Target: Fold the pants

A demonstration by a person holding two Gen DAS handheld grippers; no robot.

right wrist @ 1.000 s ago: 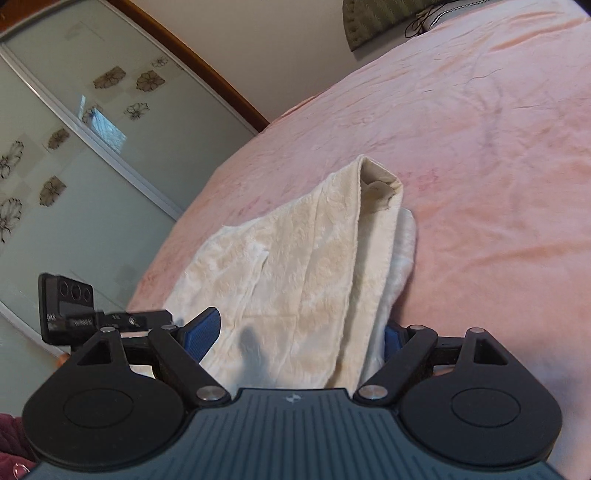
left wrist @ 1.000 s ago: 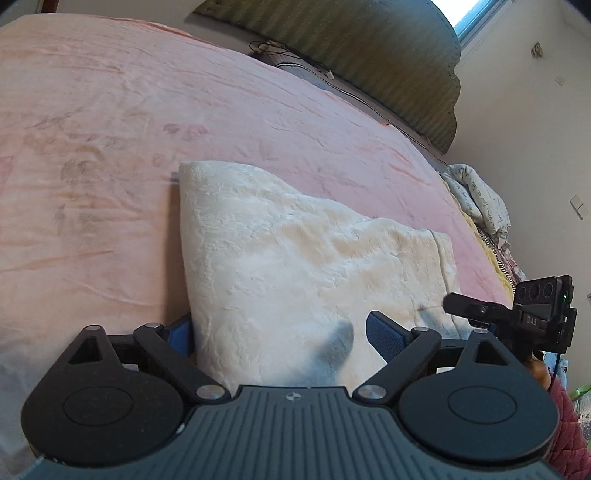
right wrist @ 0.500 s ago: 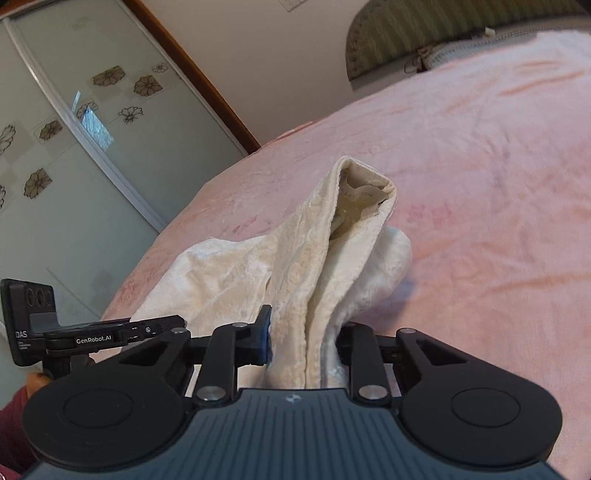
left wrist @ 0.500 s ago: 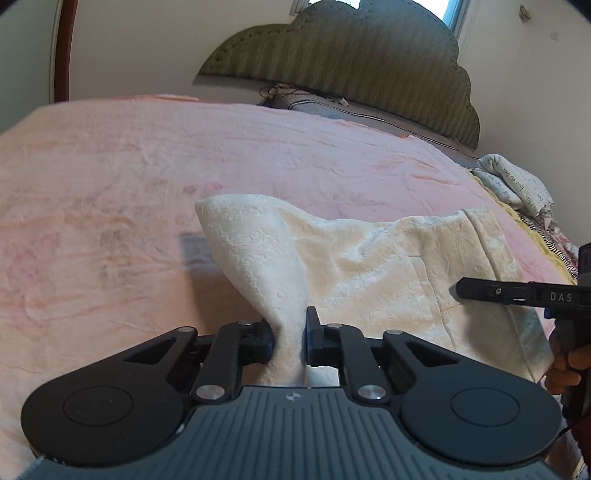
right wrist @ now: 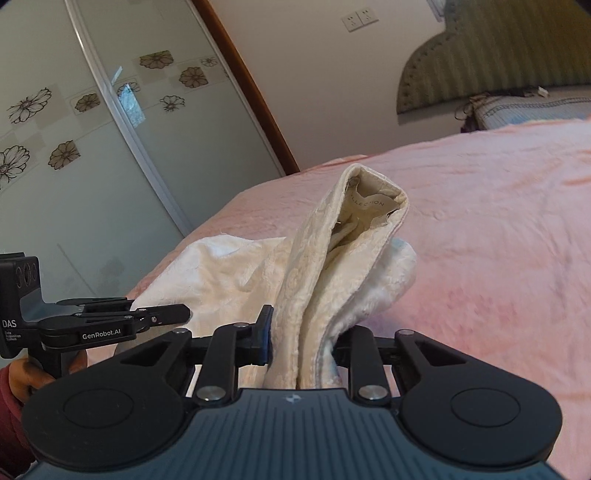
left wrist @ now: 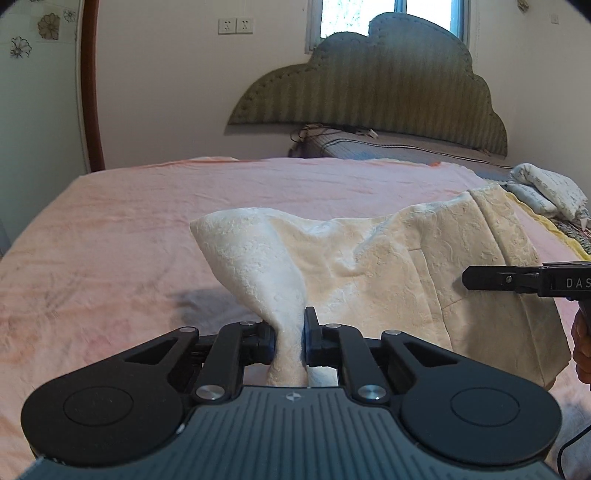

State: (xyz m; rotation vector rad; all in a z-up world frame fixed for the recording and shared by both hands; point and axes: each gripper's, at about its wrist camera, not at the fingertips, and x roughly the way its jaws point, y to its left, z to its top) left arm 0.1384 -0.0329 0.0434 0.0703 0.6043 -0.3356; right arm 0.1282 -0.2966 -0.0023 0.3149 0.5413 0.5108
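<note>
The cream pants are held up above the pink blanket of the bed, and only their far part is seen near the blanket. One bunched end is pinched in the left gripper, whose jaws are closed tightly on a narrow twist of the cloth. The other end, where the waistband with a small label is seen standing open, is clamped in the right gripper; its jaws are closed on a thicker fold of several layers. Between the two grippers the fabric is hung in a loose sag with soft creases. A dark shadow is cast on the blanket under the left end.

In the left wrist view the right gripper is seen at the right edge, with part of a hand below it. In the right wrist view the left gripper is seen at the left edge, held by a hand in a dark red sleeve.

Behind the bed a green padded headboard is fixed on the wall, below a window. Sliding doors with flower patterns are seen at the side.
</note>
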